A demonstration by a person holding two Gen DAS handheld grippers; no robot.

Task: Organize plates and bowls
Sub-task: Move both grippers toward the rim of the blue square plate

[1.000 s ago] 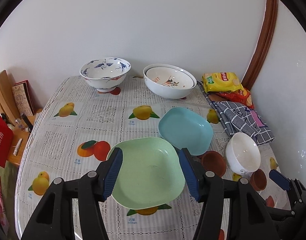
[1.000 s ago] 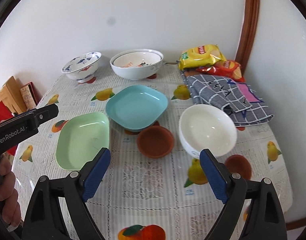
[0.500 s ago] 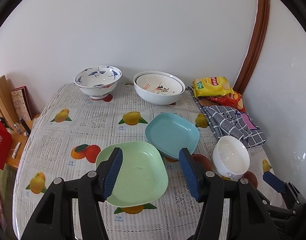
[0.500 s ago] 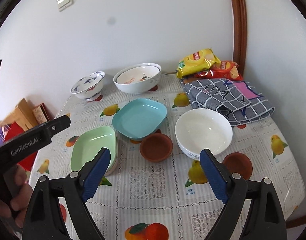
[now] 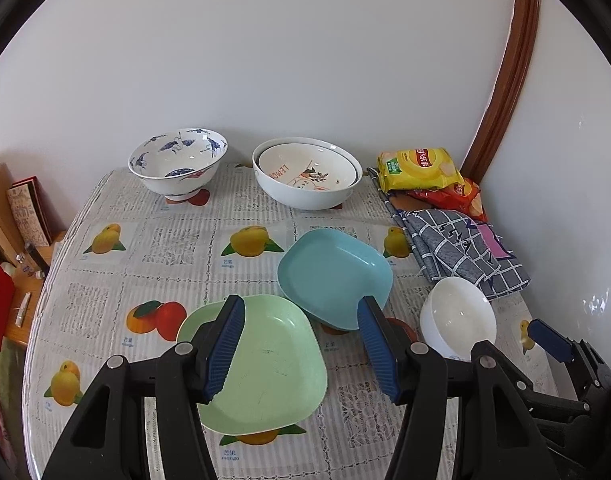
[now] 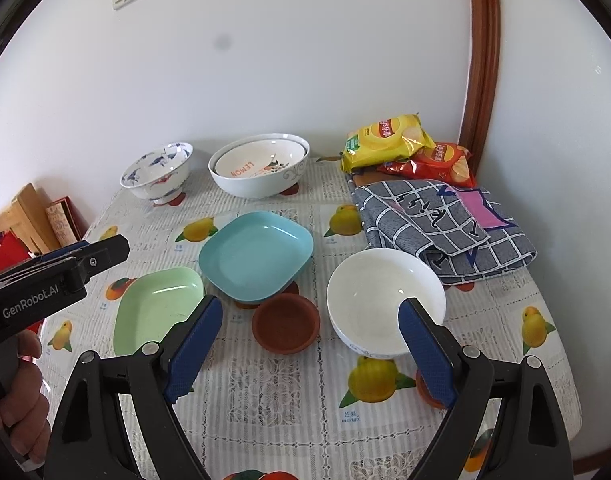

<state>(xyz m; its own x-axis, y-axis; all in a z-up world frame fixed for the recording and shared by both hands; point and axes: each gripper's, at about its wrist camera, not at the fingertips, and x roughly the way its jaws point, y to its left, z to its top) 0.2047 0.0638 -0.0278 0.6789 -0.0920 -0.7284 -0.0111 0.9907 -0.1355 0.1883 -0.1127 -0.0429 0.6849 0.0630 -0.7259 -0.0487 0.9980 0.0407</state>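
A fruit-print table (image 5: 177,240) by a white wall. The left gripper (image 5: 301,344) and right gripper (image 6: 309,344) hover with fingers apart, empty — pulled higher than a second ago. The green plate (image 5: 265,364) lies just beside the blue plate (image 5: 333,276); stacking them looks next.

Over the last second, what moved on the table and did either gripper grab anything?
Both grippers pulled back and up from the table, so the dishes look farther off. The left gripper hangs open over the green plate; the right gripper stays open near the white bowl. Nothing was grabbed or released. The blue plate, brown saucer and back bowls have not moved.
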